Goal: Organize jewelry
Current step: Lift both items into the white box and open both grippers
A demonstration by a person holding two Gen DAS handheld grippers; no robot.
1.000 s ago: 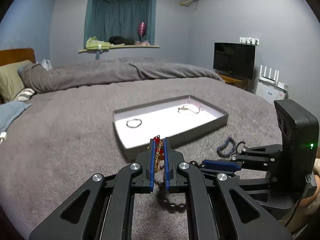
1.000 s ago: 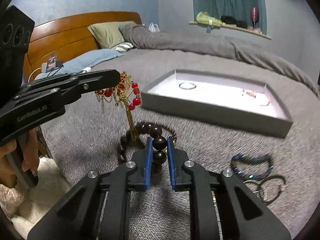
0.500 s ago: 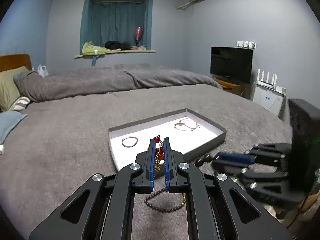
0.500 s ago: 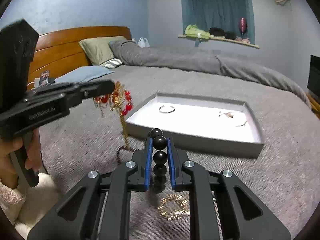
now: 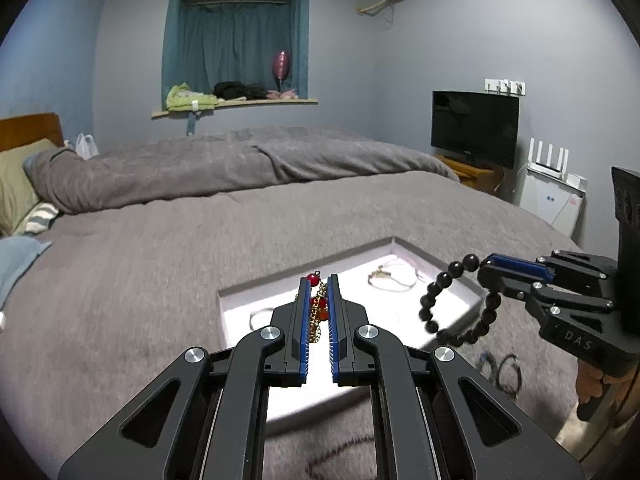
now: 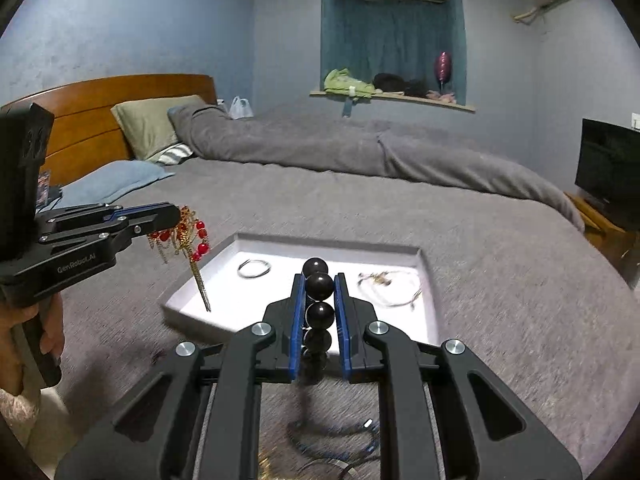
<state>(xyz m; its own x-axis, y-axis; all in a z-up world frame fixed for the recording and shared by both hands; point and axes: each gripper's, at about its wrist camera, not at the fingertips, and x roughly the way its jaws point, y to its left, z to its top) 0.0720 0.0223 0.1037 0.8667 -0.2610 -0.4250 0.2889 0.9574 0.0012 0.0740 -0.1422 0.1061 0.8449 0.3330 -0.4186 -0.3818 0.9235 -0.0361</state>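
My left gripper [image 5: 319,300] was clamped on the red-beaded hairpin [image 6: 188,240], my right gripper [image 6: 319,300] on the dark bead bracelet [image 5: 448,304], both carried above the tray [image 6: 424,264]; next I needed to lower and release them inside.

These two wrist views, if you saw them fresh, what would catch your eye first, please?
Probably the gold hairpin with red beads dangling from the shut left gripper over the near left corner of the white tray. Next, the dark bead bracelet clamped in the right gripper, above the tray on the grey bed.
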